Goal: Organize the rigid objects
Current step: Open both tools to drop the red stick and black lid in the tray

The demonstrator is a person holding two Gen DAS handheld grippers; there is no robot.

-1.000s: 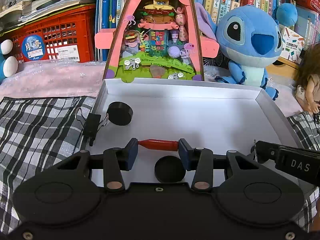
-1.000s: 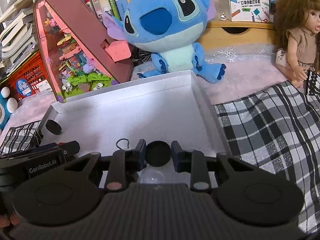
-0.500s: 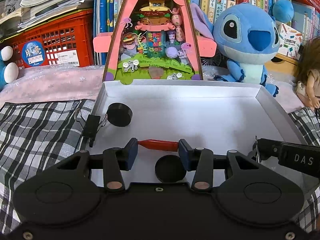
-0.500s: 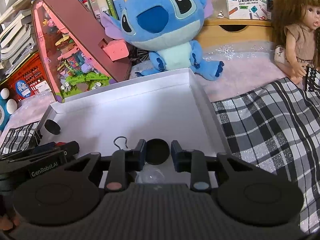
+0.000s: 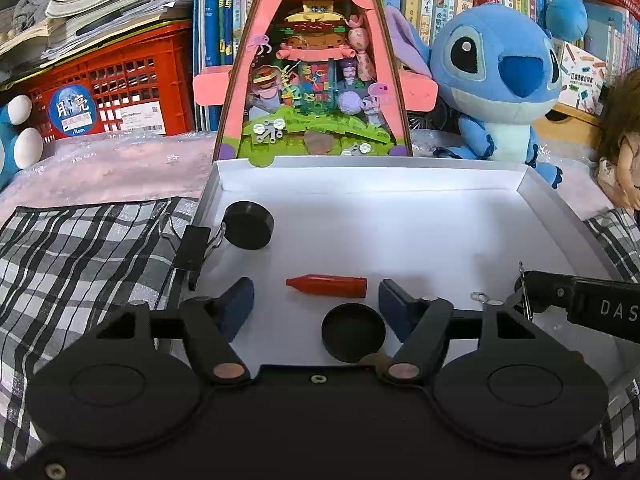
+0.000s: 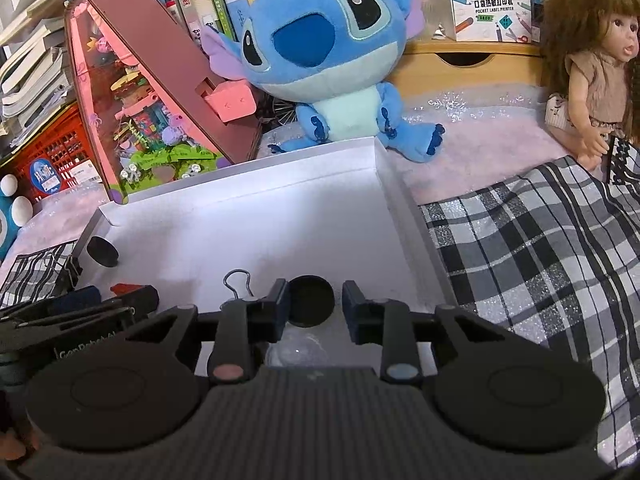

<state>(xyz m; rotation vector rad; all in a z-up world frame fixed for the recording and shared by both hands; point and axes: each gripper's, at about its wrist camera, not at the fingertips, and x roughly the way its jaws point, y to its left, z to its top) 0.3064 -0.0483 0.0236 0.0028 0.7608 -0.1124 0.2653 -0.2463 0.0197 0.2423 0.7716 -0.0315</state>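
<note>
Left hand-held gripper [image 5: 316, 300] sits wide open and empty with the red crayon [image 5: 327, 286] lying between its fingers in the white tray [image 5: 372, 172], so it should back straight out, no nudging.

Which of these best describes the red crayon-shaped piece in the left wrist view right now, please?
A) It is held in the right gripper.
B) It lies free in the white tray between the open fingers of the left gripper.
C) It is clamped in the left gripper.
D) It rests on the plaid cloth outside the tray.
B: the red crayon-shaped piece lies on the white tray, with the left gripper spread wide and touching neither end.
</note>
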